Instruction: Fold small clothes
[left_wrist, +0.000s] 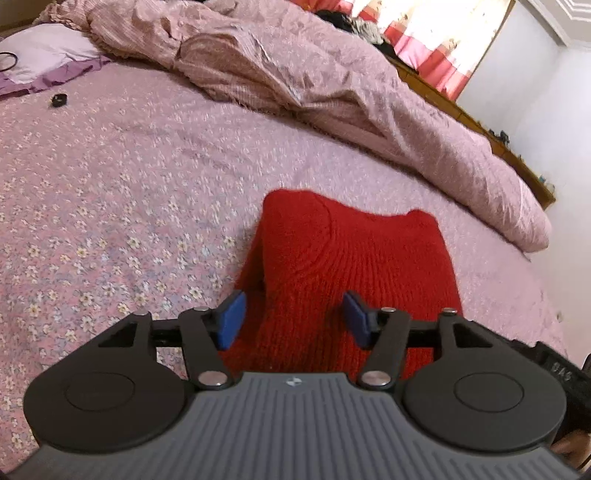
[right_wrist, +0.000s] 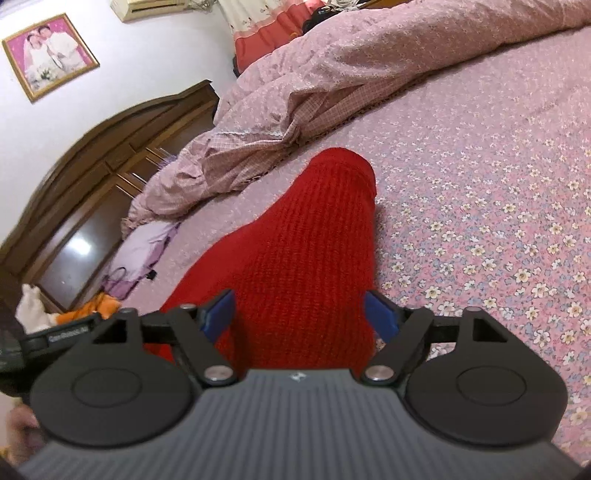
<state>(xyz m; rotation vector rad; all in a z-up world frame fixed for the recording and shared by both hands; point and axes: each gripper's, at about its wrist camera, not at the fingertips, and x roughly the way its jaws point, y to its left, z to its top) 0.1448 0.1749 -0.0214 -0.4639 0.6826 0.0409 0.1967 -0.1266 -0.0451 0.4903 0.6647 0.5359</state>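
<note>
Nearest the left wrist camera, the ribbed grey body and black arms of the left gripper (left_wrist: 293, 319) fill the lower frame. Its blue pads (left_wrist: 232, 319) are held apart, roughly half spread, above a red knitted garment (left_wrist: 343, 251); nothing is gripped, and the knit is seen lying slack between them. In the right wrist view, the right gripper (right_wrist: 299, 317) is shown in the same pose, its jaws spread wider still, one pad over each side of the same garment, no cloth pinched.

The red garment is laid on a pink floral bedsheet (left_wrist: 122, 192), already doubled into a narrow, thick bundle with a rounded folded edge at its far end. A rumpled pink quilt (left_wrist: 295, 74) is heaped behind it, well apart.

The step in hand is judged to be a release after a fold, with both grippers let go of the cloth. Most of the folding appears done. For the next move, either one more fold across the bundle or a smoothing and setting aside would be called for; a firm pinch through several thick layers would be needed, and the bulky knit may spring open.

No containers are seen in either view, so nothing can be reported as held in one.
</note>
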